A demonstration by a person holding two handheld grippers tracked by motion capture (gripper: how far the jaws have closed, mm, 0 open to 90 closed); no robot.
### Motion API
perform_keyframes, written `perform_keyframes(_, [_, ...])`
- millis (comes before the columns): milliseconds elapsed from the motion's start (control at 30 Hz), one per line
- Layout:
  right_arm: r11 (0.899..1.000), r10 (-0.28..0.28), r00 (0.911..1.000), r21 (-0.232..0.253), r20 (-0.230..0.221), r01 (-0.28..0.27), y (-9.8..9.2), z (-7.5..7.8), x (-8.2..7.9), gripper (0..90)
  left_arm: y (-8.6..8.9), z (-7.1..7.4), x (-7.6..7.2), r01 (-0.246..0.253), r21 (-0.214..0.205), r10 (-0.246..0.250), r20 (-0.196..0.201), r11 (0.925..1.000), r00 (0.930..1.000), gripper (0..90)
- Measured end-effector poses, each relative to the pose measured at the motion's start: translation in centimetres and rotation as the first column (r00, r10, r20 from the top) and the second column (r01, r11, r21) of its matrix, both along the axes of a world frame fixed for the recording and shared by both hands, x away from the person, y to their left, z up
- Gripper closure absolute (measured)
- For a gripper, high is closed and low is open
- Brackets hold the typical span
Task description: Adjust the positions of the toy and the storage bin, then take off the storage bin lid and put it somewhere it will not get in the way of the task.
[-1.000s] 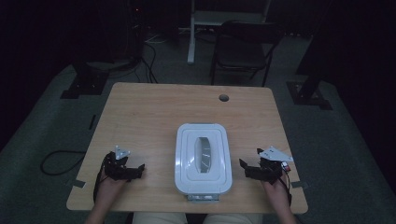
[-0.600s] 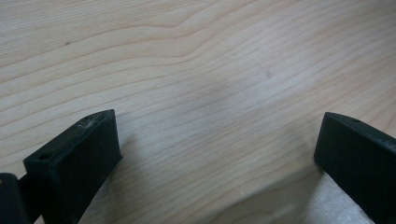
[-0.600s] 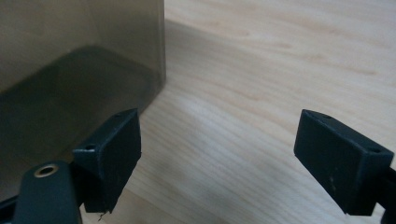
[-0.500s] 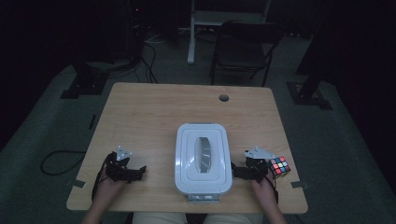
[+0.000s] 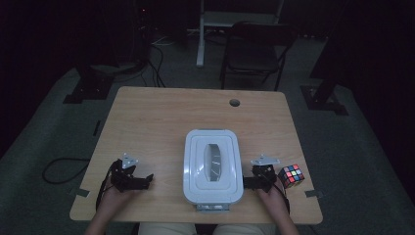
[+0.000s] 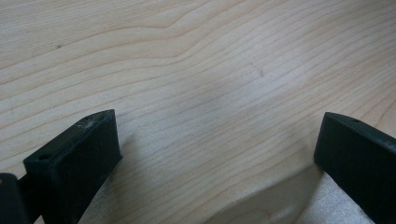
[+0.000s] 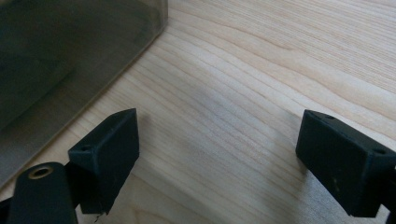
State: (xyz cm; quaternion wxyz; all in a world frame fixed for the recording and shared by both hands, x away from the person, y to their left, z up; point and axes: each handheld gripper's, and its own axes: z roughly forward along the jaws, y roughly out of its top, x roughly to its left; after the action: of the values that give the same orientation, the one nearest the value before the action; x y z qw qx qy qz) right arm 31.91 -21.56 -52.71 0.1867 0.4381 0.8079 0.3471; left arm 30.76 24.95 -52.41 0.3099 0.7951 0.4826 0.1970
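One white lidded plastic box point(image 5: 213, 166) and one multicoloured puzzle cube point(image 5: 290, 176) sit on the wooden surface point(image 5: 161, 122). Two tools: left tool point(image 5: 147, 179) wide open, empty; right tool point(image 5: 244, 182), jaws just opening, empty.

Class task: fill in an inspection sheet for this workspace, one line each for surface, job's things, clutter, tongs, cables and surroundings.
Surface: light wooden table with a round hole near its far edge.
Job's things: white lidded plastic box, shut, mid-table; multicoloured puzzle cube near the right edge.
Clutter: nothing seen.
Tongs: left tongs open over bare wood; right tongs between box and cube, jaws just opened wider, nothing between them.
Cables: black cable on the floor, left.
Surroundings: dark room, black chair behind the table.
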Motion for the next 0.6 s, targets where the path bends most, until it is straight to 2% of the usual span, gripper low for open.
perform_keyframes(533, [1.0, 0.002, 1.0, 0.0, 0.001, -0.002, 0.01, 0.0, -0.01, 13.3, 0.55, 0.11, 0.05, 0.026, 0.003, -0.026, -0.007, 0.9997, 0.9997, 1.2])
perform_keyframes(600, [1.0, 0.002, 1.0, 0.0, 0.001, -0.002, 0.0, 0.0, -0.03, 13.3, 0.83, 0.2, 0.05, 0.023, -0.002, -0.023, -0.002, 0.9997, 0.9997, 5.3])
